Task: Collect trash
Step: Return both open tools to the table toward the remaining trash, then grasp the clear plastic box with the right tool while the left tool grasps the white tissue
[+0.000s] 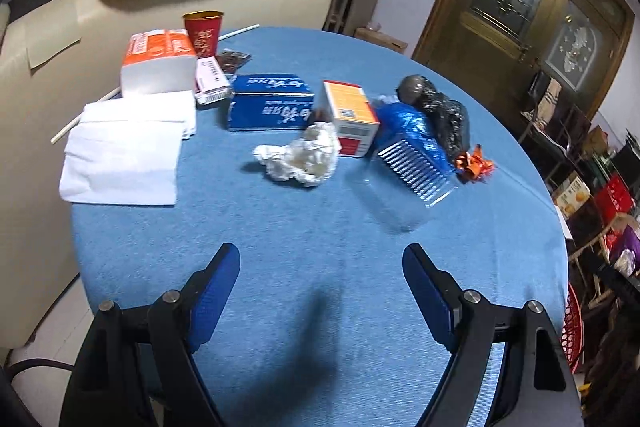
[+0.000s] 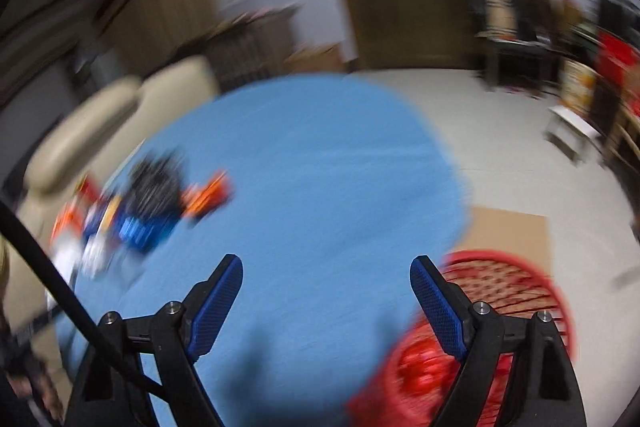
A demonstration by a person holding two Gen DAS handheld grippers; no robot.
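While my left gripper (image 1: 321,259) hangs above the near part of the blue table (image 1: 280,247), its two blue-padded fingers stand wide apart and nothing is between them. My right gripper (image 2: 326,269) is also spread wide and carries nothing; it is over the right edge of the same table, and its view is strongly blurred.

Going outward from the left gripper, the first trash I meet is a crumpled white paper ball (image 1: 300,157), about in the middle of the table. To its right lies a clear plastic tray (image 1: 408,183) on its side, with a blue plastic bag (image 1: 412,127) against its far end. Behind the bag is a black shiny bag (image 1: 440,107), and just beside the tray, on the right, a small orange wrapper (image 1: 474,163).

Between the paper ball and the blue bag stands an orange-and-white box (image 1: 352,115), touching the paper ball. Left of it lies a blue box (image 1: 270,101). Further left are a stack of white napkins (image 1: 124,151), an orange-and-white tissue pack (image 1: 158,63) and, behind it, a red cup (image 1: 203,33).

In the right wrist view a red basket (image 2: 500,291) stands on the floor under the right finger, just beside the table edge.
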